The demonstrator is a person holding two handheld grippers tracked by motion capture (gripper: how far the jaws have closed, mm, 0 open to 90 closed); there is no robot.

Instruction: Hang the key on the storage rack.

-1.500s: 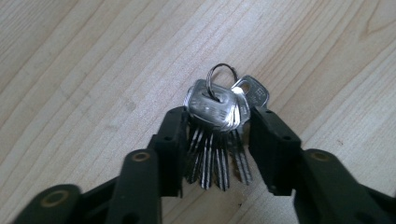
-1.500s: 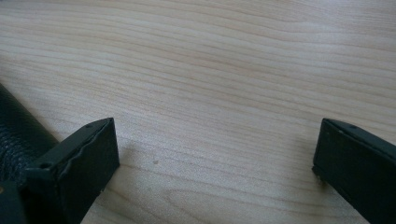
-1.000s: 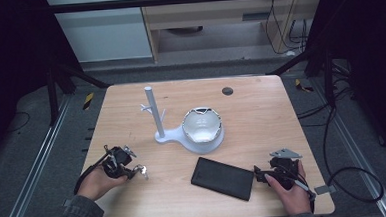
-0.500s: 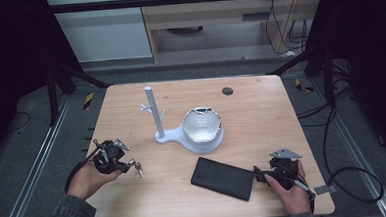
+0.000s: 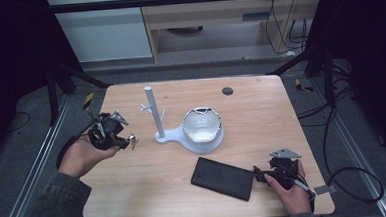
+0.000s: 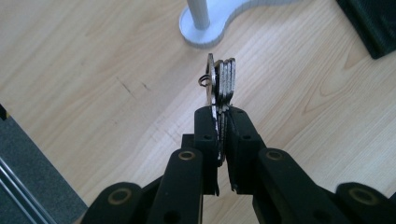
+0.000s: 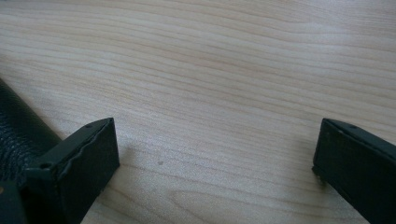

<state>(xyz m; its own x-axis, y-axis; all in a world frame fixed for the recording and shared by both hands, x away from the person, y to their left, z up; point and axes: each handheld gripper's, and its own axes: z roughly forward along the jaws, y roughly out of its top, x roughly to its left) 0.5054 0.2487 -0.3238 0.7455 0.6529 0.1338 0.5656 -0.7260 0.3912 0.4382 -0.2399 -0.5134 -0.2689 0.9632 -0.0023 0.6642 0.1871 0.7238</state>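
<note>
The worktop [image 5: 261, 110] carries, from big to small, a black case [image 5: 222, 178] near the front edge, a white bowl [image 5: 202, 125] on a white stand with an upright post [image 5: 152, 113] and short pegs, and a bunch of keys [image 5: 131, 140]. The keys are the business here, and they are off the wood: in the high view they hang at the tip of the left hand-held gripper [image 5: 125, 140], just left of the stand's foot.

In the left gripper view the jaws are pressed together on the bunch [image 6: 221, 84], pinching the flat blades edge-on, with the ring sticking out to one side and the base of the post [image 6: 198, 14] just ahead. So the pick-up looks done and the grip looks firm.

What is left, as I judge it, is the carry to the stand and the hanging of the ring over a peg, or possibly a drop into the bowl; the pegs are too small here to say which one suits.

The right hand-held gripper [image 5: 258, 175] rests low at the right end of the case, jaws spread wide over bare wood, with a corner of the case [image 7: 18, 126] beside one jaw. It holds nothing.
</note>
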